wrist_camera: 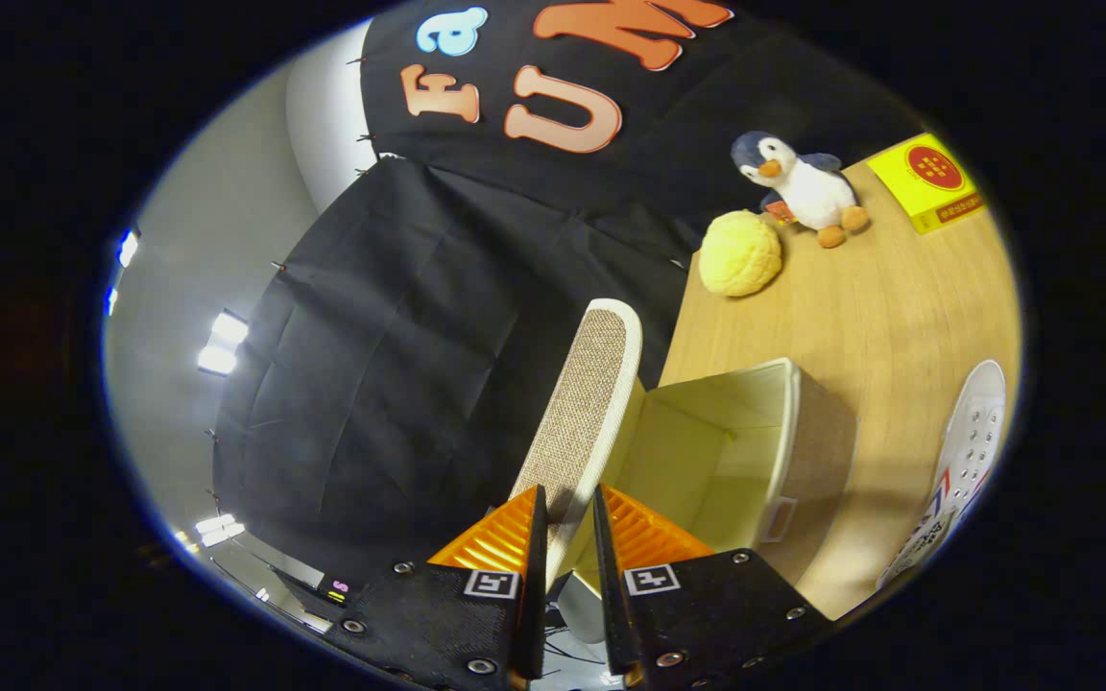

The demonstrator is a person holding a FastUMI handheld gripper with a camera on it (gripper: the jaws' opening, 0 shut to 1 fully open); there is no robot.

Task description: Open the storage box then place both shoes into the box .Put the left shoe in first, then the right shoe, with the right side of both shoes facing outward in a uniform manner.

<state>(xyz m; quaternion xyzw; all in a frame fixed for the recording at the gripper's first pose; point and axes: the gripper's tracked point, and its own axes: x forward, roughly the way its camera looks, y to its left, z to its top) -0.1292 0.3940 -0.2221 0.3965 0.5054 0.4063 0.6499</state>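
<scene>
Gripper view, tilted, looking along the two fingers toward a wooden bench [860,317]. The gripper [567,518] is clenched on the lid [584,403] of the storage box [803,451]: both fingers press the lid's near edge from either side, with only the thin panel between them. The lid, a woven fabric panel with a pale border, stands raised and swung back from the box, rising ahead of the fingers against the dark booth wall. The box is open; its pale interior is exposed just beyond the fingers, and nothing can be seen inside it. The box stands near the bench edge that runs along the booth wall. Its outer wall is of the same woven fabric and carries a small label holder.

A white shoe [971,461] with rows of eyelets and a red-and-blue stripe lies on the bench beside the box, apart from it, on the side away from the lid. A second shoe cannot be made out.

Toward the far end of the bench, well beyond the box, a round yellow plush ball [740,252] rests at the wall-side edge. A plush penguin [801,185] sits just beside it, and a yellow carton [930,180] lies near the penguin at the far corner.
</scene>
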